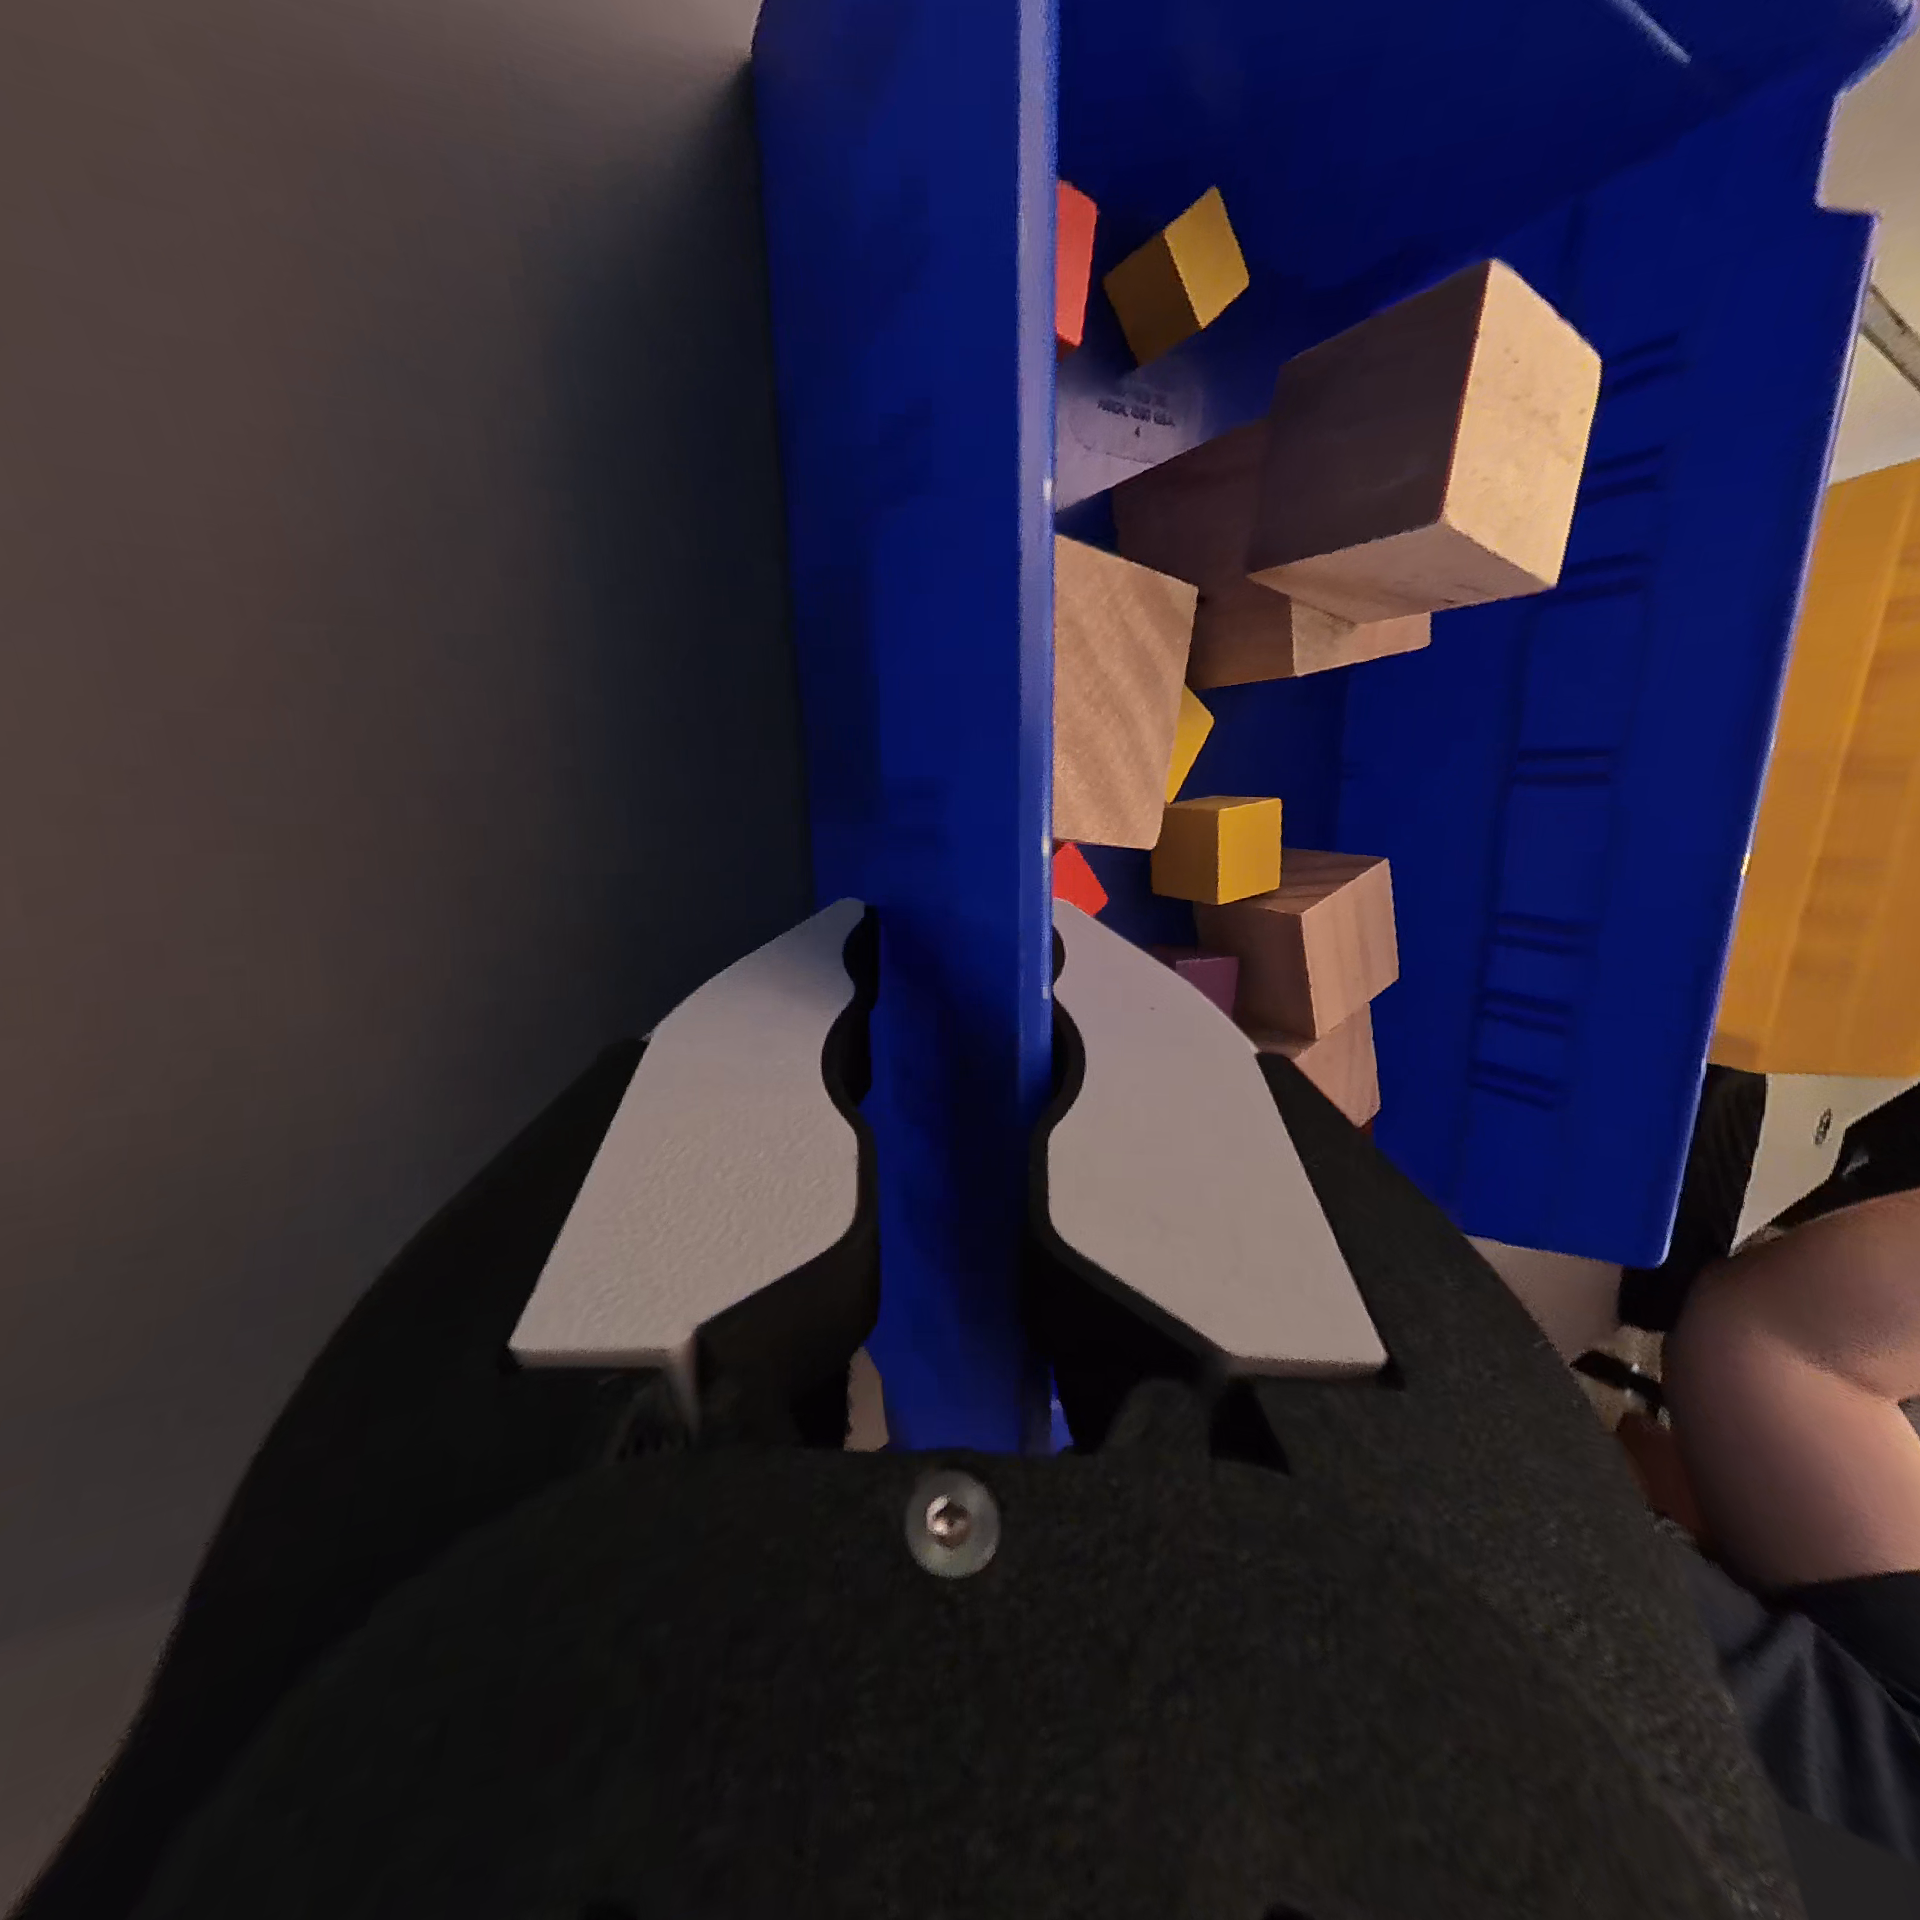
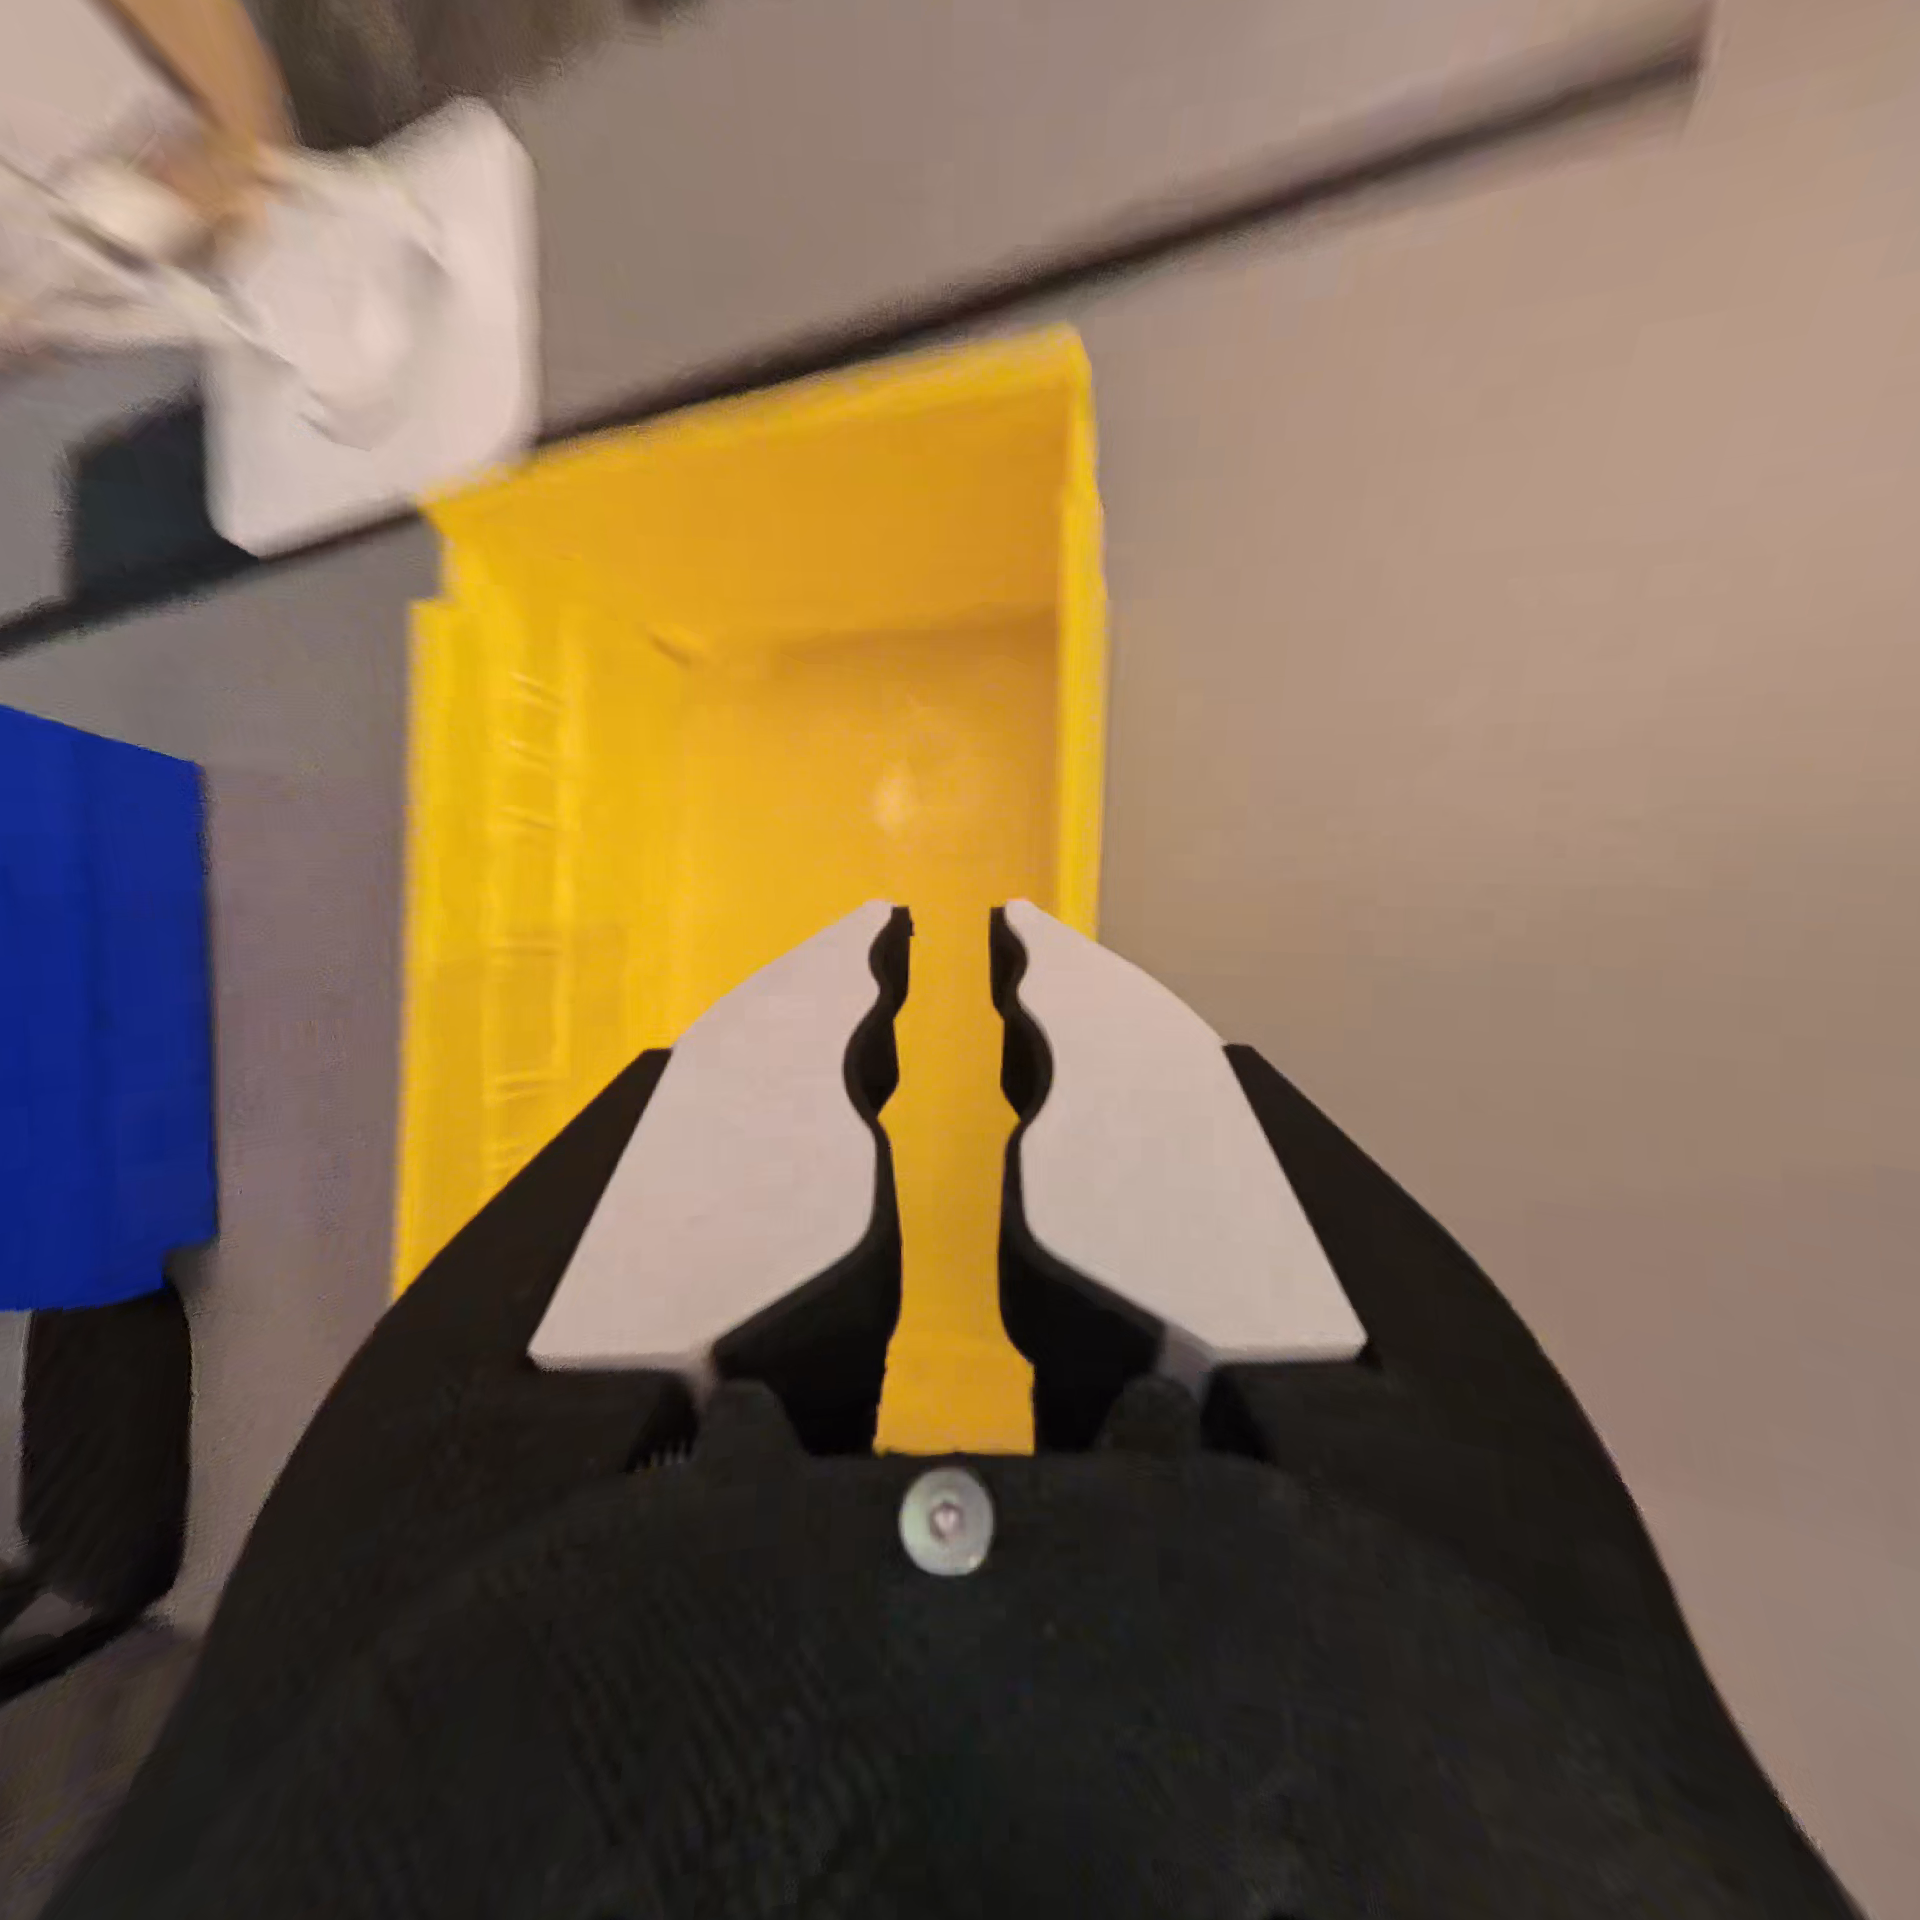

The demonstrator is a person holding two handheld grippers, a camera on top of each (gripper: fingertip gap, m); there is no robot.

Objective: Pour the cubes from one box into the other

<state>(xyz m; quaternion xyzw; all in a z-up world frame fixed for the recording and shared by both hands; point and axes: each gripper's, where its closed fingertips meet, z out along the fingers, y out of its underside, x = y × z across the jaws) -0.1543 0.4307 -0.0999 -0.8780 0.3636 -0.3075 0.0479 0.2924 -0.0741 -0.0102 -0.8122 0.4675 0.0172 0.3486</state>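
Observation:
My left gripper (image 1: 961,925) is shut on the near wall of the blue box (image 1: 914,520), which is tipped steeply. Inside it several cubes tumble: large plain wooden cubes (image 1: 1434,436), small yellow cubes (image 1: 1216,847), red ones (image 1: 1075,260) and a purple one (image 1: 1210,982). My right gripper (image 2: 951,914) is shut on the near wall of the yellow box (image 2: 790,748), whose inside shows no cubes. The blue box also shows at the left edge of the right wrist view (image 2: 94,997). The yellow box shows at the right of the left wrist view (image 1: 1839,769).
A grey table top (image 2: 1455,831) lies under the yellow box. A white box-like object (image 2: 374,332) and dark items sit beyond the table's far edge, blurred. A person's arm (image 1: 1808,1434) is at the lower right of the left wrist view.

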